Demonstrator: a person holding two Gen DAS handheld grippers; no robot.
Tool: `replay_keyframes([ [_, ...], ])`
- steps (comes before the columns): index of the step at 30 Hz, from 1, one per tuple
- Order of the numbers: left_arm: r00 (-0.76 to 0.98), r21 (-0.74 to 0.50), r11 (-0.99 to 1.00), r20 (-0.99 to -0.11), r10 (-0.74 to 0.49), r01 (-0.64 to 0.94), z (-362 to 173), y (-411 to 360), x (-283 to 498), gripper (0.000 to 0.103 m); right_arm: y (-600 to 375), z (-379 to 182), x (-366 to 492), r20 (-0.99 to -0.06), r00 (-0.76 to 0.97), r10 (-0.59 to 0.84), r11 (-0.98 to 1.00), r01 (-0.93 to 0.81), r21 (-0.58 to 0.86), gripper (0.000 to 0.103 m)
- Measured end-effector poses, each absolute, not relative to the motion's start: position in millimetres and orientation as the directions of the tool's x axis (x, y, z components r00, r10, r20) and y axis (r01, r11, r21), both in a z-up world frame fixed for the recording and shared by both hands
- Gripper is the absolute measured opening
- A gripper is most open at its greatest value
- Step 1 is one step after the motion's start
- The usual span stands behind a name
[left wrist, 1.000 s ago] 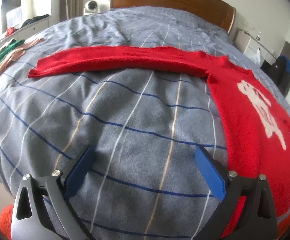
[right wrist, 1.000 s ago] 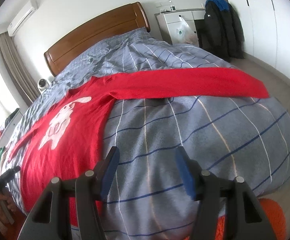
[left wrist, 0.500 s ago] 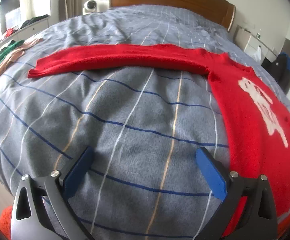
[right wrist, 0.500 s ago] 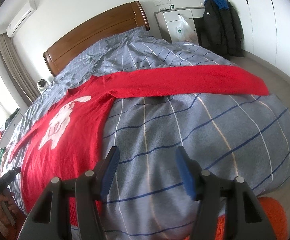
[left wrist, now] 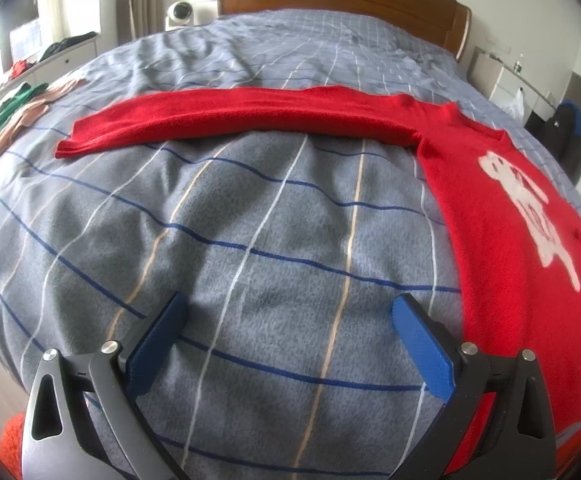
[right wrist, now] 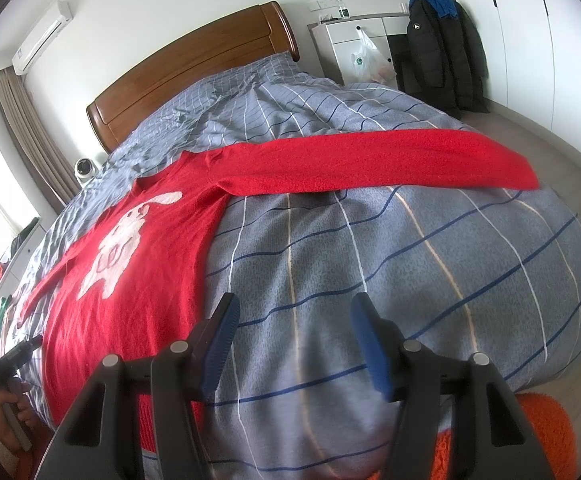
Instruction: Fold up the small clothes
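A red sweater [left wrist: 502,216] with a white animal print lies flat on the grey striped bed cover [left wrist: 250,240]. Its left sleeve [left wrist: 226,118] stretches out to the left in the left wrist view. In the right wrist view the sweater body [right wrist: 138,264] lies at left and the right sleeve [right wrist: 370,162] stretches out to the right. My left gripper [left wrist: 288,312] is open and empty above bare cover, left of the sweater's hem. My right gripper [right wrist: 292,312] is open and empty above bare cover, just right of the sweater's side edge.
A wooden headboard [right wrist: 194,72] stands at the far end. Green and pink clothes [left wrist: 6,120] lie at the bed's left edge. A white dresser [right wrist: 354,40] and a dark hanging coat [right wrist: 442,48] stand at right. An orange rug [right wrist: 538,436] lies below the bed's foot.
Both grippers have drifted slightly; the sweater sits a little lower and nearer in the views. The jaws have stayed open and the sweater has not moved on the bed.
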State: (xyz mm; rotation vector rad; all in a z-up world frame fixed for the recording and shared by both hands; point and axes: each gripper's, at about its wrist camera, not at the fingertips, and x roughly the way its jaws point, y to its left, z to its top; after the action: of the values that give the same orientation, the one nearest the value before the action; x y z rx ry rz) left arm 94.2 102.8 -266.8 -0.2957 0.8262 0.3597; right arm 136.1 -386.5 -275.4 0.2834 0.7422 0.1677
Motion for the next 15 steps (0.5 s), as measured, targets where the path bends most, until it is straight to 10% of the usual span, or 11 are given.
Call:
replay_keyframes([
  [15,0.622,-0.111,0.900,-0.757,0.198,-0.421,-266.8,101.8,94.4,0.102,-387.1,-275.6,136.6,-0.641,0.726,0.250,0.949,-0.050,0.312,0.058],
])
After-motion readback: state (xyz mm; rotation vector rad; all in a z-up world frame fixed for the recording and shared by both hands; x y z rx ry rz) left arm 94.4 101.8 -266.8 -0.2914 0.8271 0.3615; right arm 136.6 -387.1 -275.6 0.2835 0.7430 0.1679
